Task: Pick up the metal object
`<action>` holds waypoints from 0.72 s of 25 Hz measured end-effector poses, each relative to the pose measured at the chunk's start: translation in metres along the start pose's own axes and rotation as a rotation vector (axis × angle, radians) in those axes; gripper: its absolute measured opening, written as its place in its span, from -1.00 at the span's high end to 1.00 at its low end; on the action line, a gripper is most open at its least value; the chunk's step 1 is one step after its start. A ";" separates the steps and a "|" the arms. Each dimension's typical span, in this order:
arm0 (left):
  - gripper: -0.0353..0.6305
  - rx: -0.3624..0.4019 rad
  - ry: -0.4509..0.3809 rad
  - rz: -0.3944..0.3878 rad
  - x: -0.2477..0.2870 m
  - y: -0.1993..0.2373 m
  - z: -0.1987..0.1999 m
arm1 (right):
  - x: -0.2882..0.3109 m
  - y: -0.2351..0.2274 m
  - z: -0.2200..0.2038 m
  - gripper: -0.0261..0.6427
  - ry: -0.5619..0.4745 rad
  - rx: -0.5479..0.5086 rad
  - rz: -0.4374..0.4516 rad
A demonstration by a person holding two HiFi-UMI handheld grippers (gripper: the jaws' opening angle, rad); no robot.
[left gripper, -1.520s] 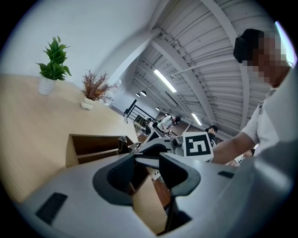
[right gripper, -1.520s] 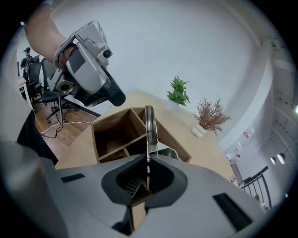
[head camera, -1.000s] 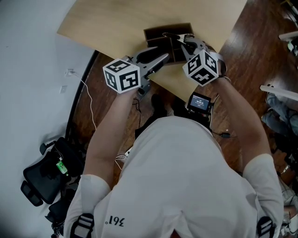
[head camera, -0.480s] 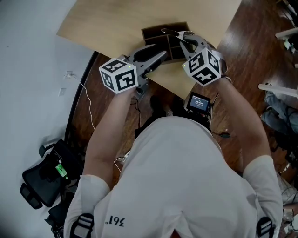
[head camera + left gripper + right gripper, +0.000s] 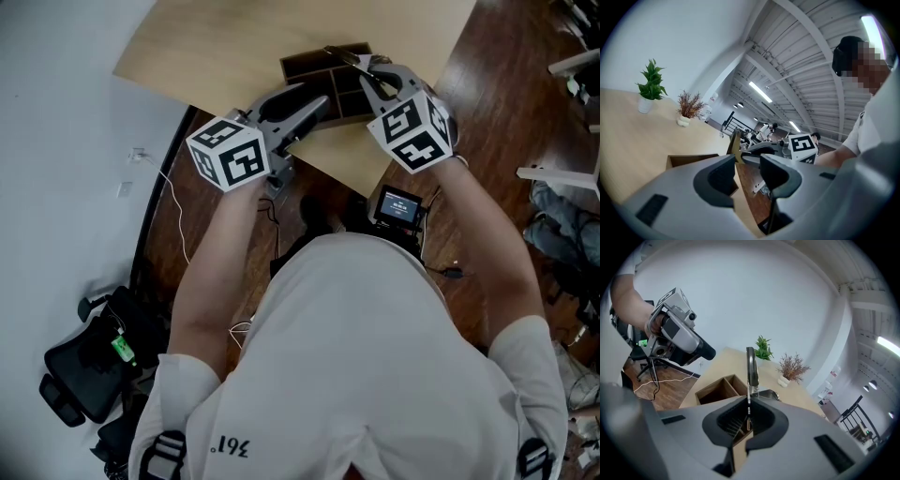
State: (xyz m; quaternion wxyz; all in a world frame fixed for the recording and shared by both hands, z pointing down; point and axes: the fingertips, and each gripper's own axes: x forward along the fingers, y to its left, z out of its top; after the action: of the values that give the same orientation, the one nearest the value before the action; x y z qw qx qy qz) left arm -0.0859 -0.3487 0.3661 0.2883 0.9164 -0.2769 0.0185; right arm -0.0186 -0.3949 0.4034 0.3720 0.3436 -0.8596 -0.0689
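A thin metal utensil stands upright between the jaws of my right gripper, which is shut on its lower end. In the head view the metal utensil sticks out leftward over the dark wooden divided box, held by the right gripper. My left gripper hovers just left of the box, open and empty. In the left gripper view nothing lies between the jaws of the left gripper, and the box sits on the table beyond them.
The light wooden table ends close to my body, with dark floor to the right. Two small potted plants stand at the far side. A black chair and cables lie on the floor at left.
Both grippers have shifted slightly forward over the table. The right one still holds the metal utensil, now a little farther over the box.
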 end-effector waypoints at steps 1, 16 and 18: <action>0.46 0.006 -0.006 0.001 -0.001 -0.002 0.002 | -0.003 -0.001 0.002 0.91 -0.009 0.007 -0.003; 0.46 0.069 -0.094 -0.037 -0.016 -0.040 0.043 | -0.051 -0.020 0.043 0.91 -0.131 0.075 -0.056; 0.46 0.073 -0.110 -0.040 -0.017 -0.044 0.049 | -0.056 -0.021 0.048 0.91 -0.144 0.081 -0.063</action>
State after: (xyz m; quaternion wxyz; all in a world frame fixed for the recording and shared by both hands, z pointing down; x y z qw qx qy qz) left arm -0.0840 -0.3366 0.2991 0.2391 0.9314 -0.2732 -0.0276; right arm -0.0128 -0.3817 0.3284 0.2927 0.3795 -0.8748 -0.0704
